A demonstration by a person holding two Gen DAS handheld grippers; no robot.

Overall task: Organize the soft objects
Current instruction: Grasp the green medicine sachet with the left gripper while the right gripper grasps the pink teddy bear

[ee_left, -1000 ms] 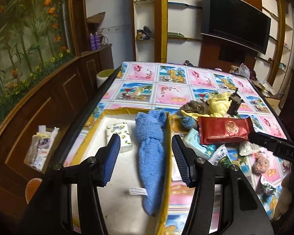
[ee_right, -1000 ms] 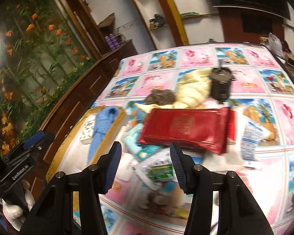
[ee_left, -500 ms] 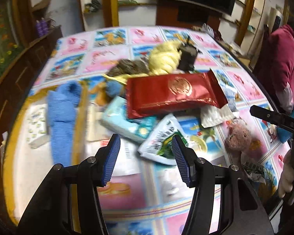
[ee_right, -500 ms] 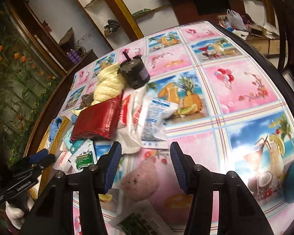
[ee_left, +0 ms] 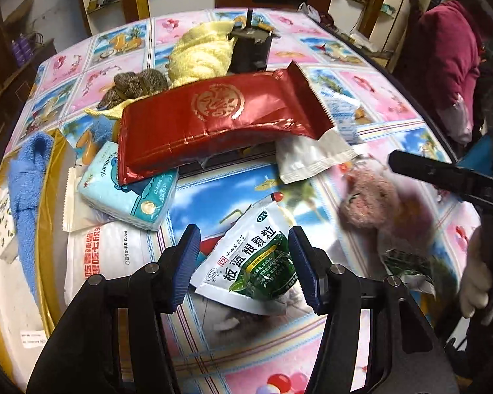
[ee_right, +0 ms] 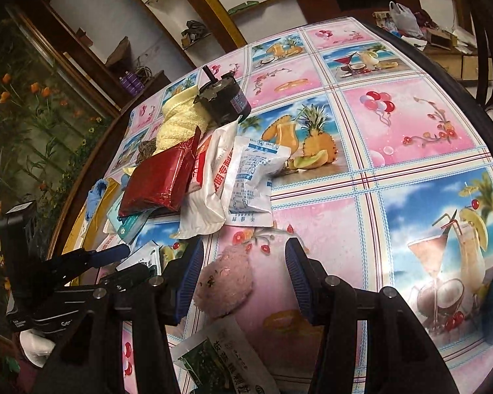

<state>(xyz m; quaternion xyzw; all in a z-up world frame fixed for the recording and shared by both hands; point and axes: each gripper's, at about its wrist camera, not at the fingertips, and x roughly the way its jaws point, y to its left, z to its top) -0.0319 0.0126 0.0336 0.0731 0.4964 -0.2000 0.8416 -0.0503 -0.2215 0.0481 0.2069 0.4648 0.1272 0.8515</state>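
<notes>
Blue terry cloth, a rolled towel [ee_left: 28,177], already lies inside the gold-rimmed tray [ee_left: 46,197] at the left of the left wrist view, with a small patterned tissue pack [ee_left: 4,226] beside it; that looks like the only sorting done so far, so I judge the task to be at an early stage. Most of the pile remains loose on the tabletop [ee_right: 407,131]: a yellow towel [ee_left: 200,55], a brown knitted bundle [ee_left: 138,83], a red foil pouch [ee_left: 220,118] resting on a light blue tissue pack [ee_left: 128,190], several white sachets, and a dark motor-like block [ee_left: 251,49] that hardly counts as soft.

Pink and fuzzy, the small plush toy [ee_right: 223,282] sits on the tabletop near the front edge, round, shaggy, with a tiny stitched face, and it should squash easily under a pinch; the right gripper [ee_right: 241,279] has its jaws apart, straddling the toy without visibly pressing it. The left gripper [ee_left: 243,266] also stands with jaws apart, holding nothing, poised over a green-and-white herbal sachet [ee_left: 249,262] lying flat; whether its pads touch the packet I cannot tell. A gloved hand [ee_left: 476,279] shows at the right edge.
</notes>
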